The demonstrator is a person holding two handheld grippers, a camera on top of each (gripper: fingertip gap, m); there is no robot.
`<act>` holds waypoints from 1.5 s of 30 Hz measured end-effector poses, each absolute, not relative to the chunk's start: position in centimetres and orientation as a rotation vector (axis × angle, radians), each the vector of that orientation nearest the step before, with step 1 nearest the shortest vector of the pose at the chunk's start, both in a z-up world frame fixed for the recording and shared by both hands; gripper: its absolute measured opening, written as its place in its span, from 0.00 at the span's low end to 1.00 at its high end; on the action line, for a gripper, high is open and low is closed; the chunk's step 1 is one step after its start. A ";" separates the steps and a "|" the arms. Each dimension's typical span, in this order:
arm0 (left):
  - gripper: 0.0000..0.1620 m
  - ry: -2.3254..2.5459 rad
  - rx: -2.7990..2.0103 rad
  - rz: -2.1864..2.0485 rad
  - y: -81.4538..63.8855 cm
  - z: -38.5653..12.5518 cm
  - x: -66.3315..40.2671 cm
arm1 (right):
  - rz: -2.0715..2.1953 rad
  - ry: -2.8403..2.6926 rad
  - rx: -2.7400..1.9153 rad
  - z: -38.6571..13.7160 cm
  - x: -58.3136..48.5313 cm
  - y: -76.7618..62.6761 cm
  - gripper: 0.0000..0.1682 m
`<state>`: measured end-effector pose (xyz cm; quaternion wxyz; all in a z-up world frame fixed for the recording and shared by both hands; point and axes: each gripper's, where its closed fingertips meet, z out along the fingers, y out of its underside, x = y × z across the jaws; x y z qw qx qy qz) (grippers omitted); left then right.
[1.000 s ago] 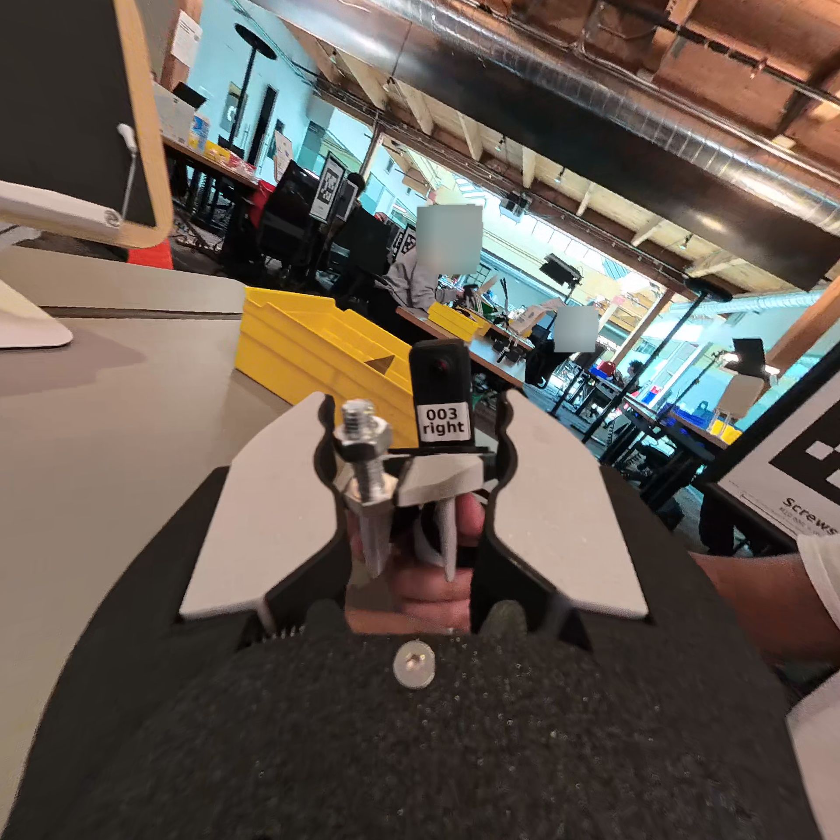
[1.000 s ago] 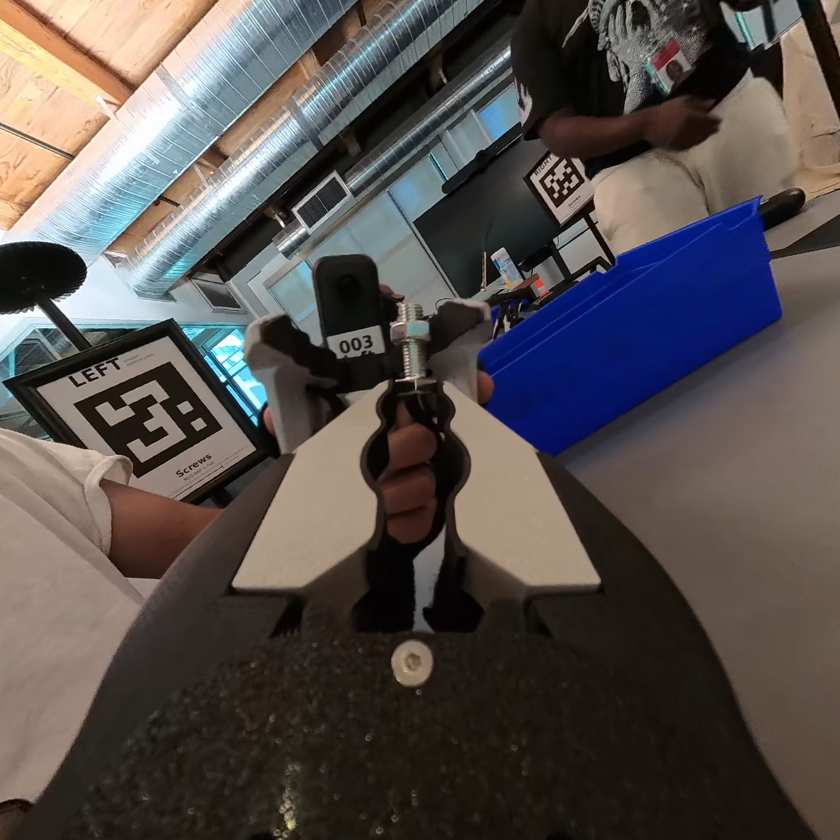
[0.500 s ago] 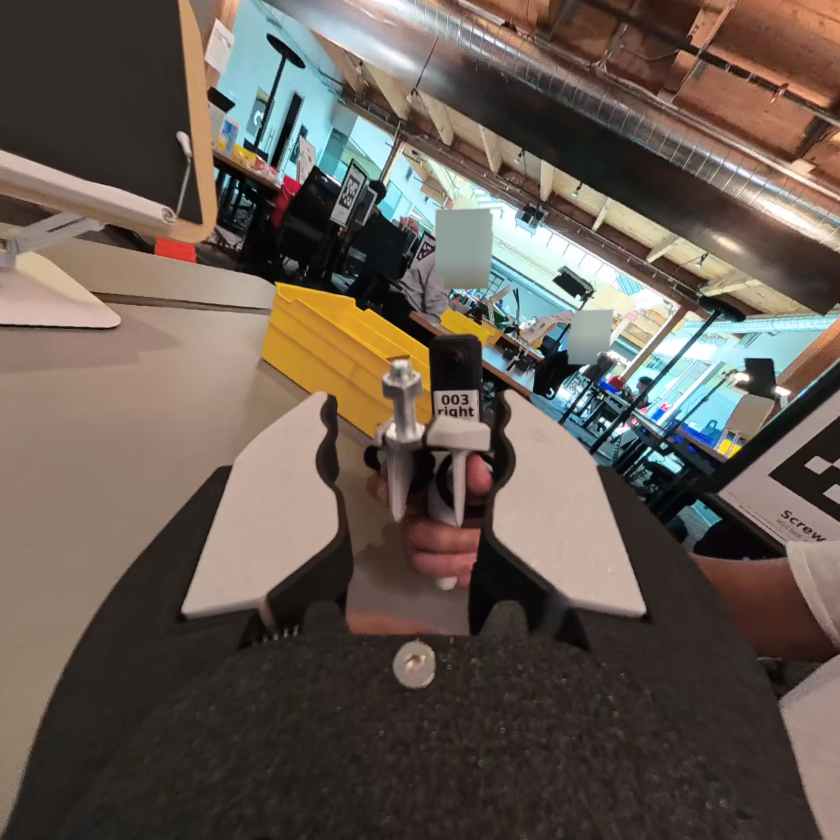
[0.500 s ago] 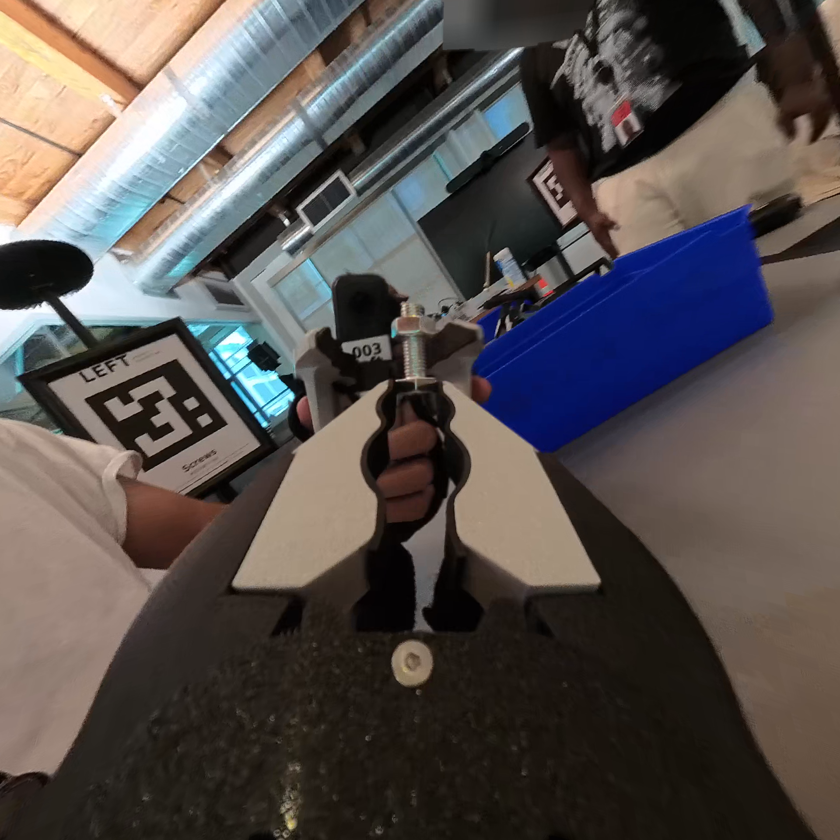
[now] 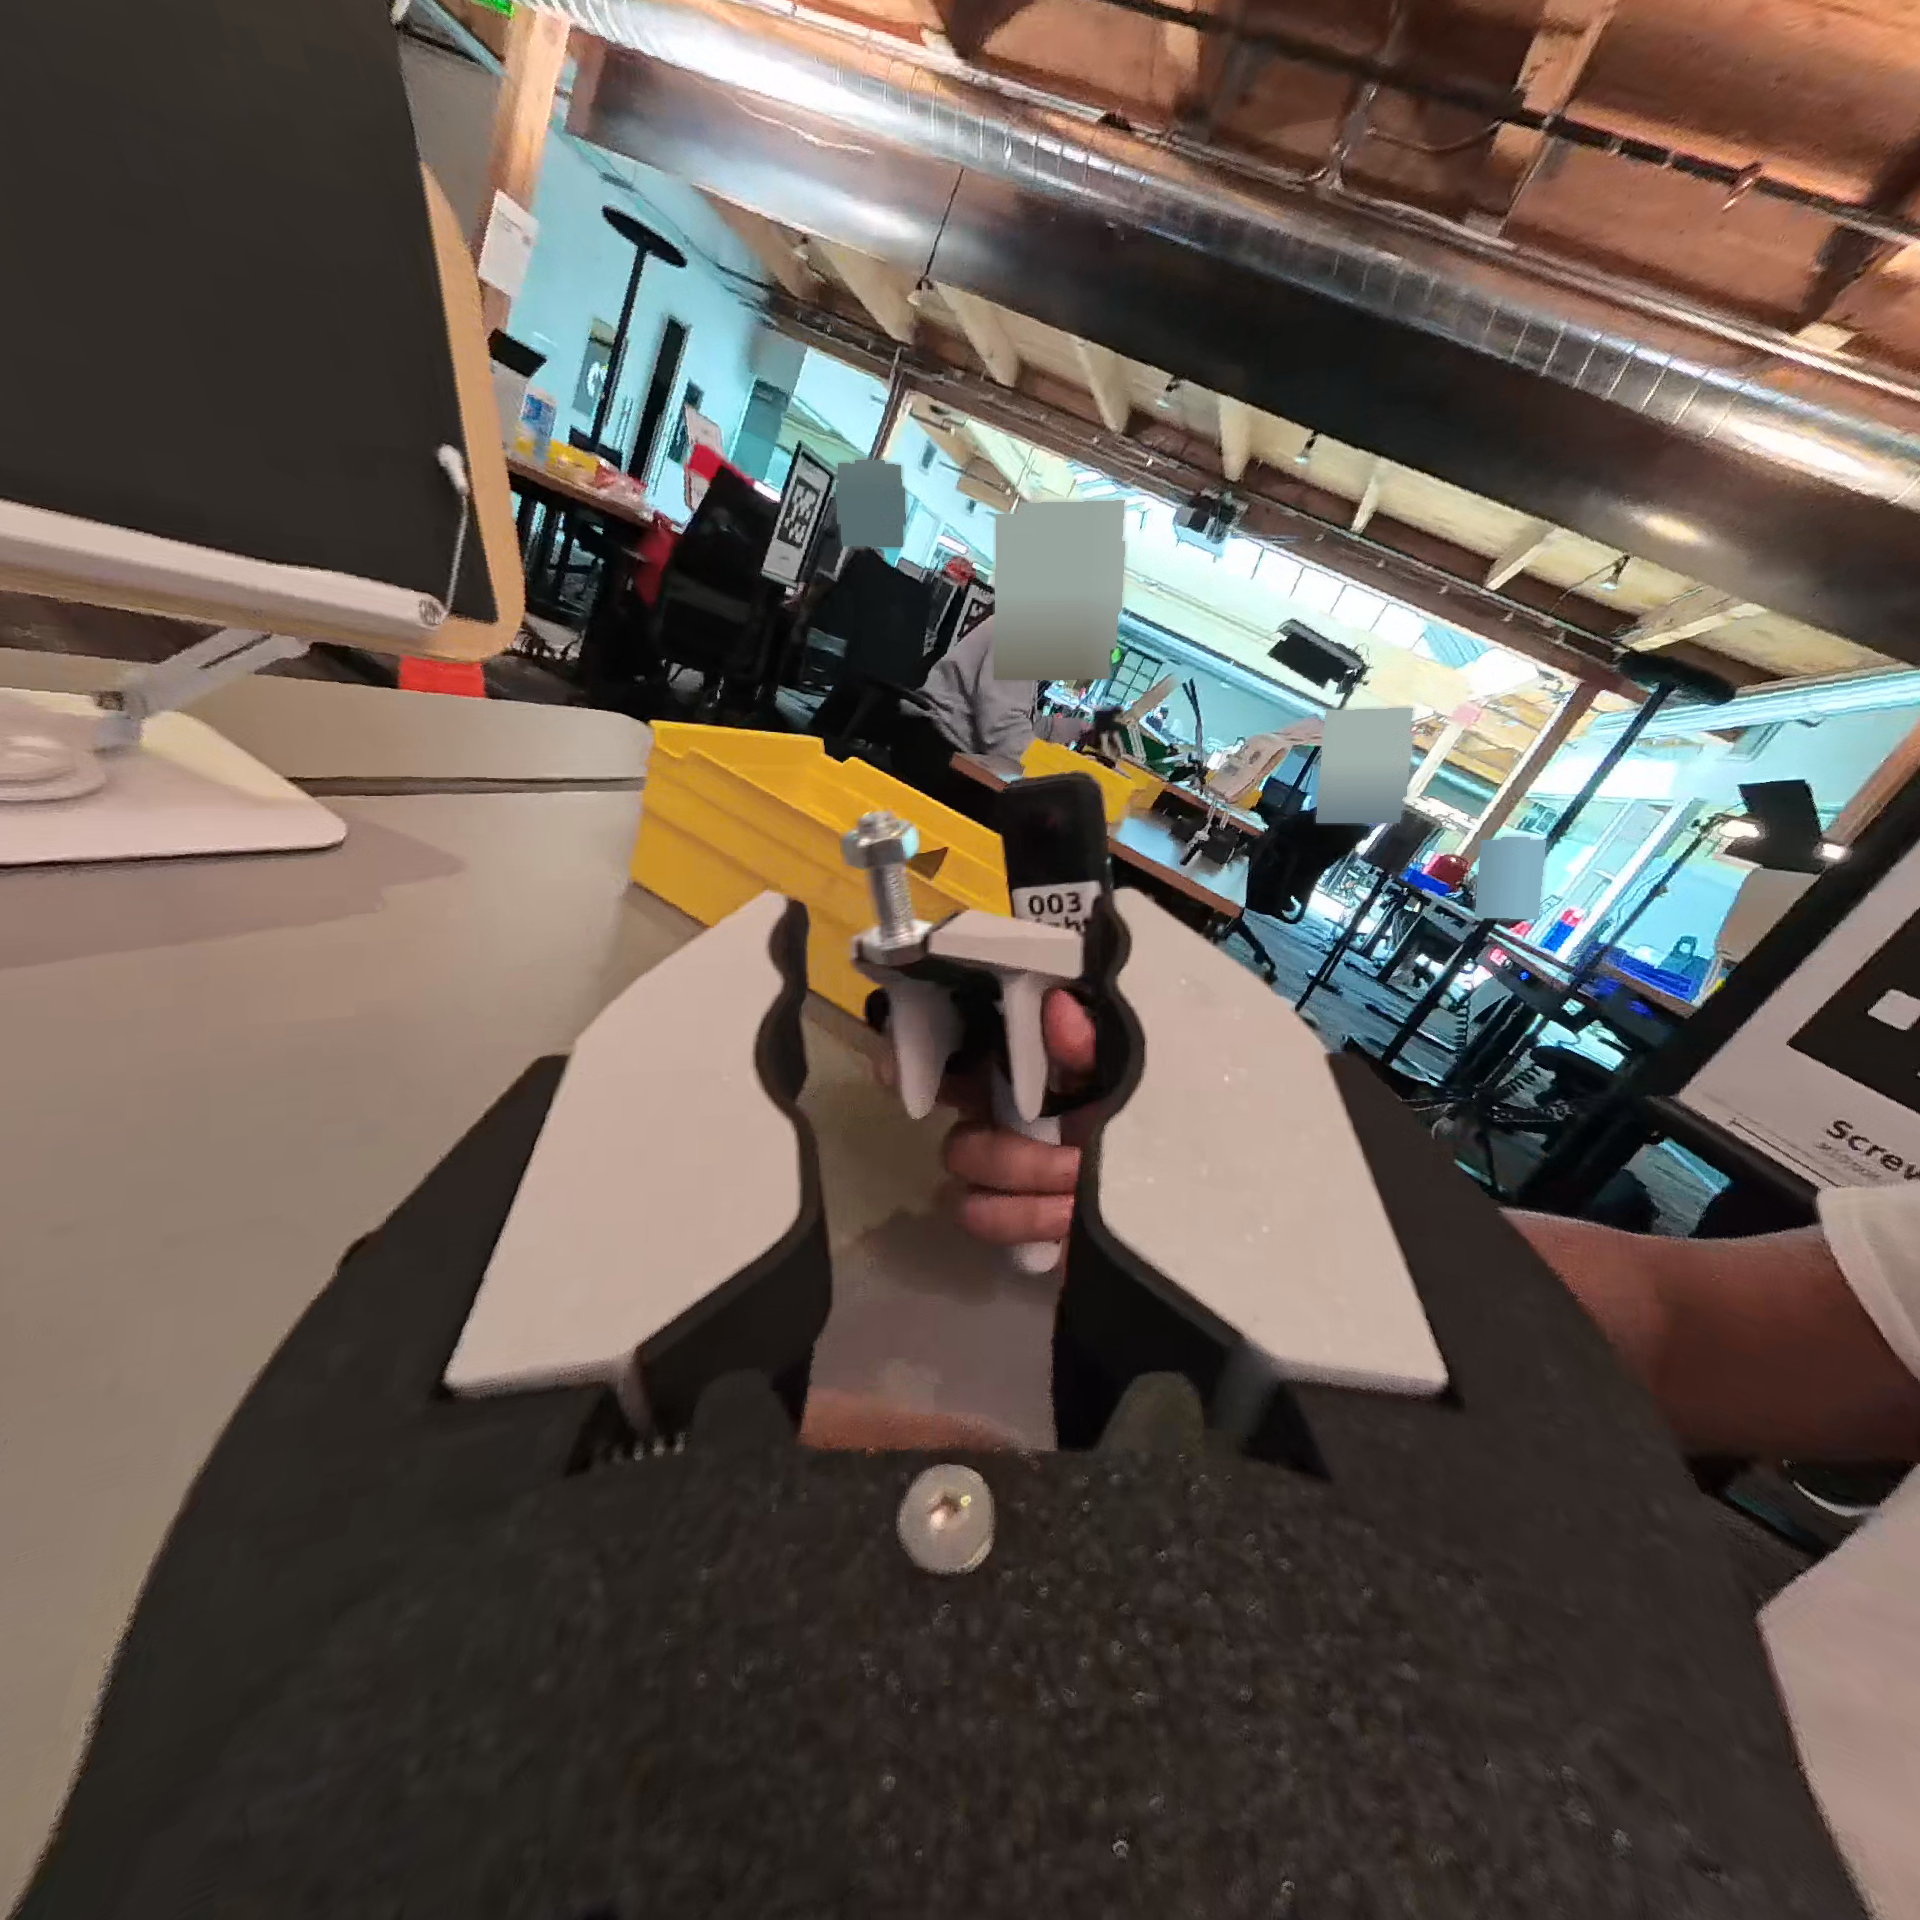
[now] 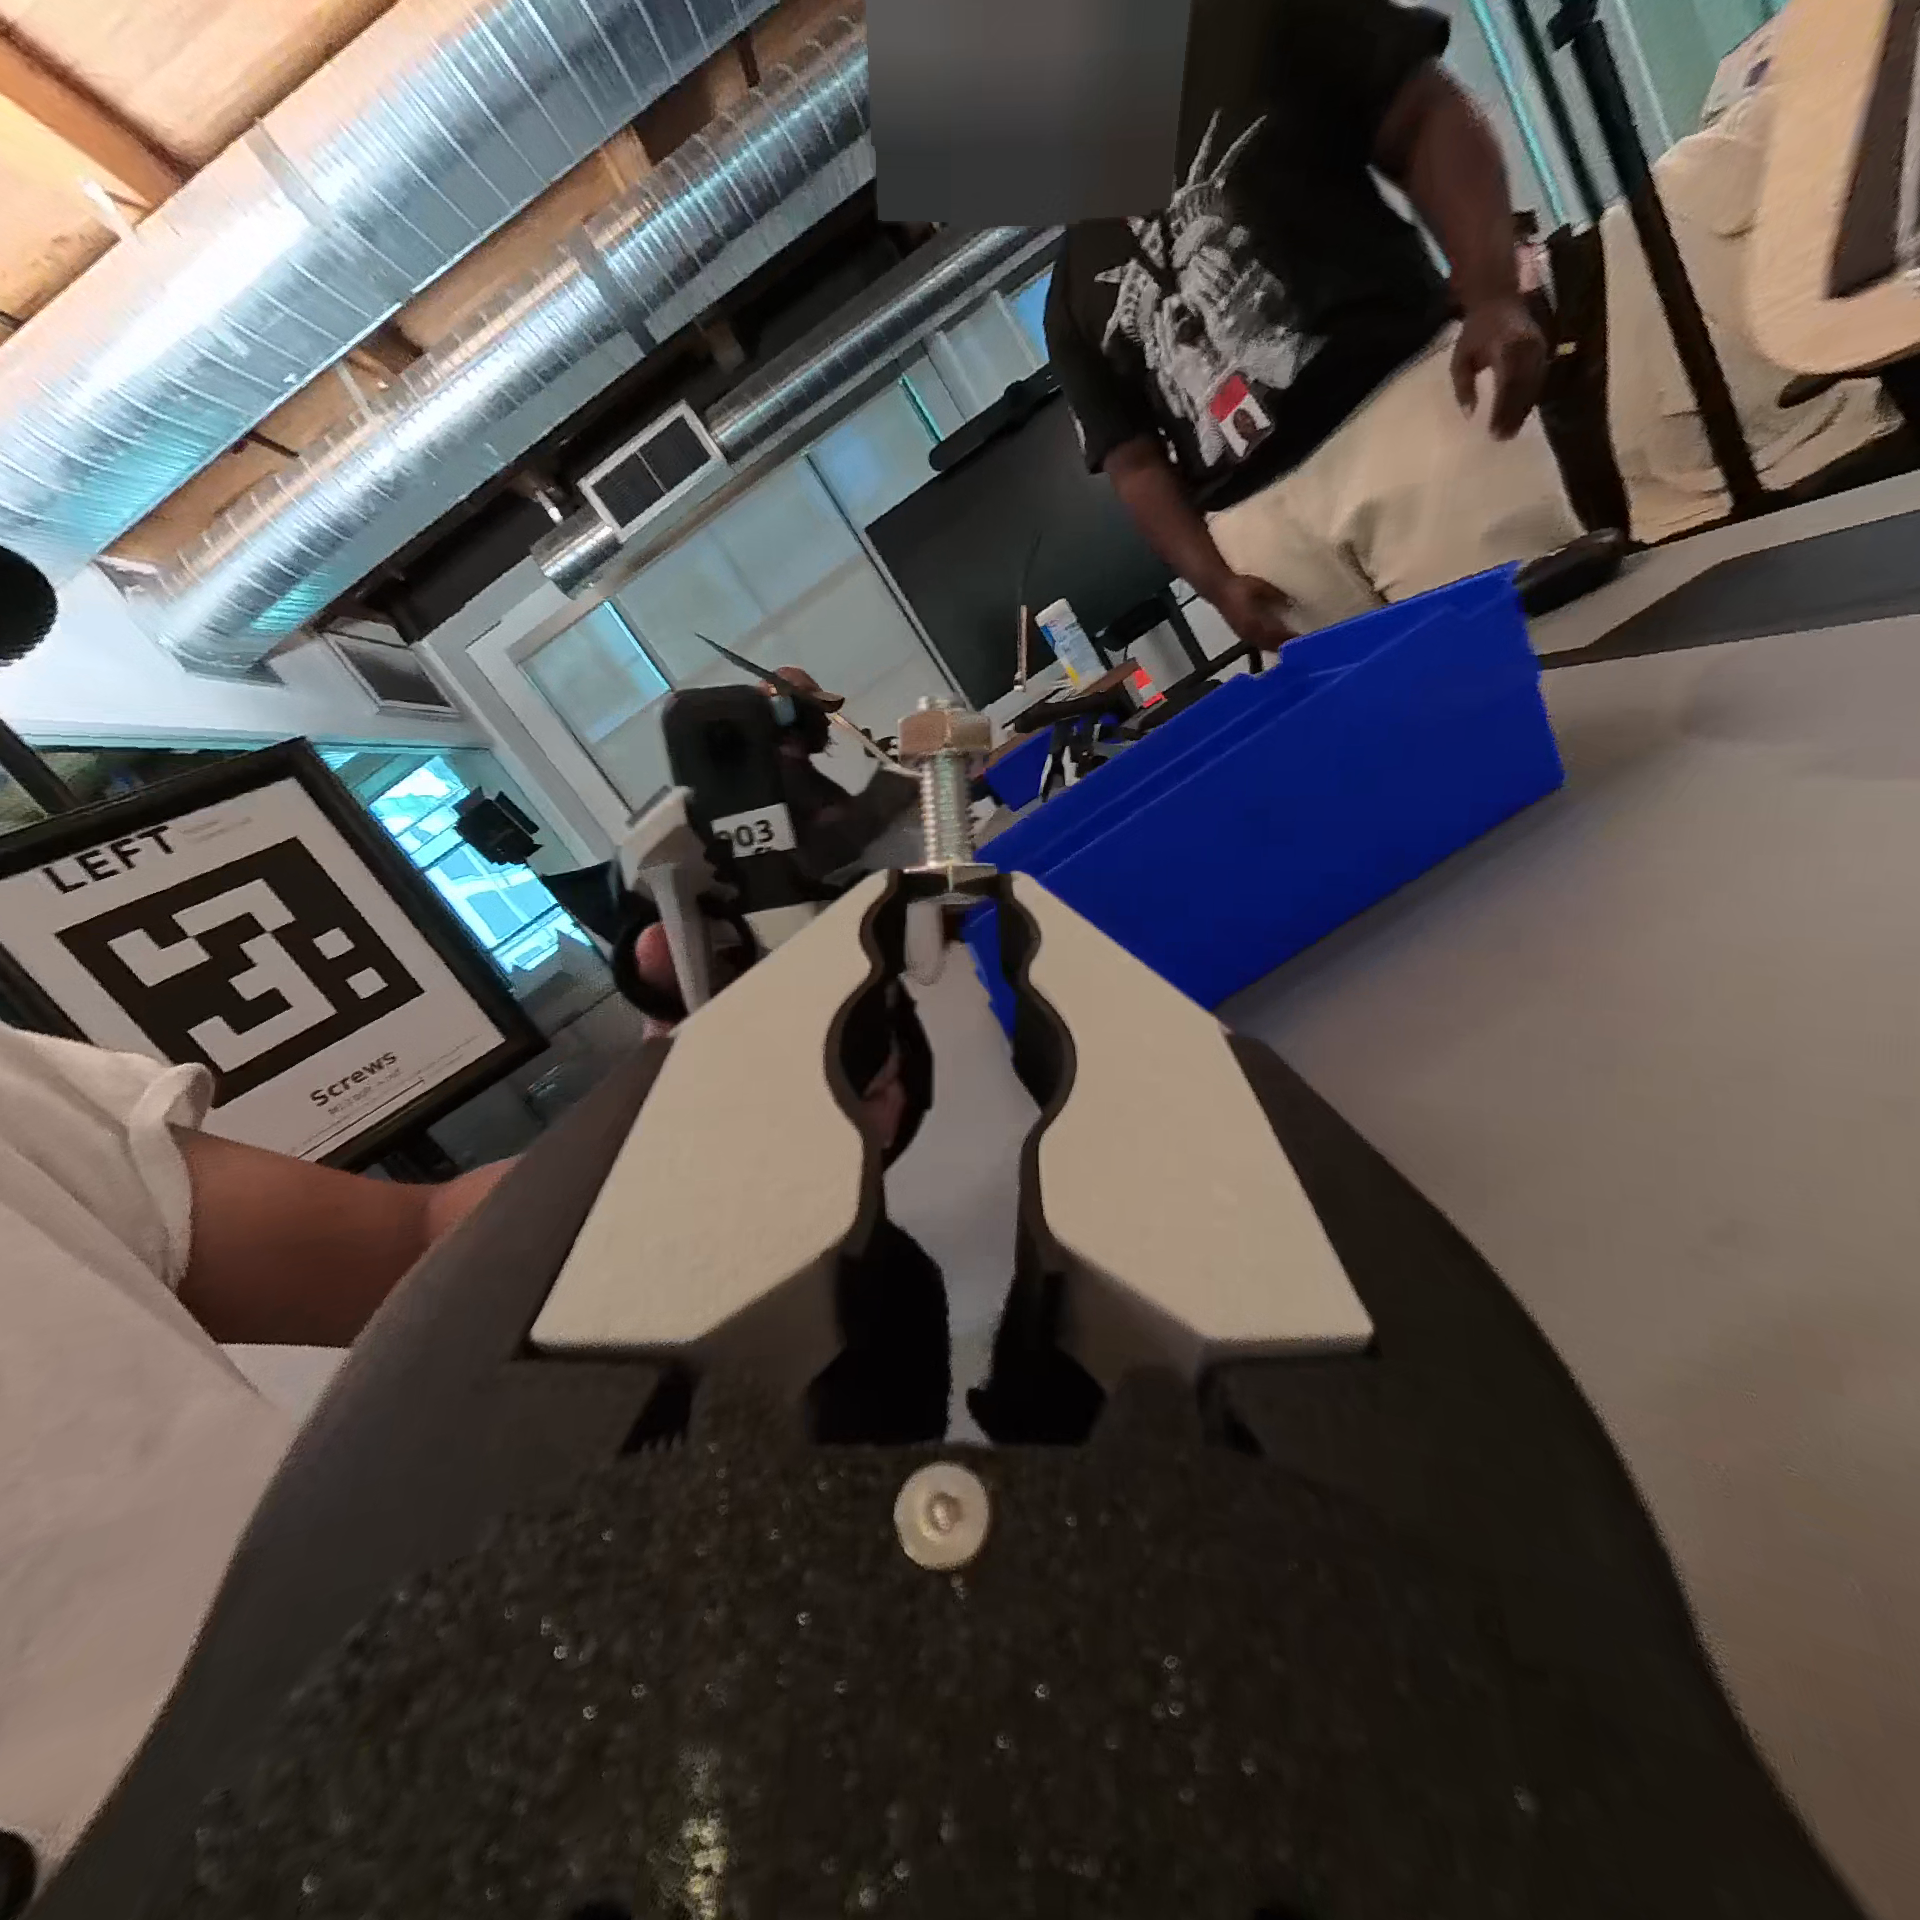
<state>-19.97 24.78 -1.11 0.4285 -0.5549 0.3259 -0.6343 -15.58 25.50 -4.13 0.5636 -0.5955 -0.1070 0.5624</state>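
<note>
Holding a silver bolt (image 6: 942, 805) by its bottom end, the right gripper (image 6: 940, 914) has its two fingers pinched close around it, so the bolt stands up straight with a nut (image 6: 943, 736) near its top. In the left wrist view the same bolt (image 5: 889, 885) leans a little and sticks up above the right gripper's tips, out in the air over the table. The left gripper (image 5: 951, 997) has its fingers spread wide with nothing between them, and it points at the bolt from near by without touching it. Held up like this, the nut is easy to get at from the side. Under both grippers is a flat gray table (image 5: 260, 1039). A yellow bin (image 5: 769, 821) sits on it on one side and a blue bin (image 6: 1299, 790) on the other. A framed sign with black squares (image 6: 208, 956) stands beside the person's arm. Shiny pipes (image 6: 364, 208) run under a wooden ceiling, and a person in a black shirt (image 6: 1247, 312) stands behind the blue bin.
</note>
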 end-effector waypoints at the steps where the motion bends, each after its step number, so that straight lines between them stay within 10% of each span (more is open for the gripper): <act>1: 0.35 0.826 -1.409 -1.586 24.8 -1.5 -19.6 | 1.341 -0.260 -1.401 -4.1 -16.1 25.3 0.10; 11: 0.43 0.897 -1.410 -1.617 23.1 -1.4 -17.8 | 1.414 -0.319 -1.397 -4.2 -20.1 24.8 0.10; 30: 0.28 1.134 -1.412 -1.092 24.4 -5.1 -18.2 | 1.405 -0.145 -1.428 -5.0 -15.6 26.3 0.03; 45: 0.22 1.459 -1.106 -0.524 23.7 -7.8 -19.1 | 2.267 0.148 -1.387 -6.5 -19.5 24.0 0.03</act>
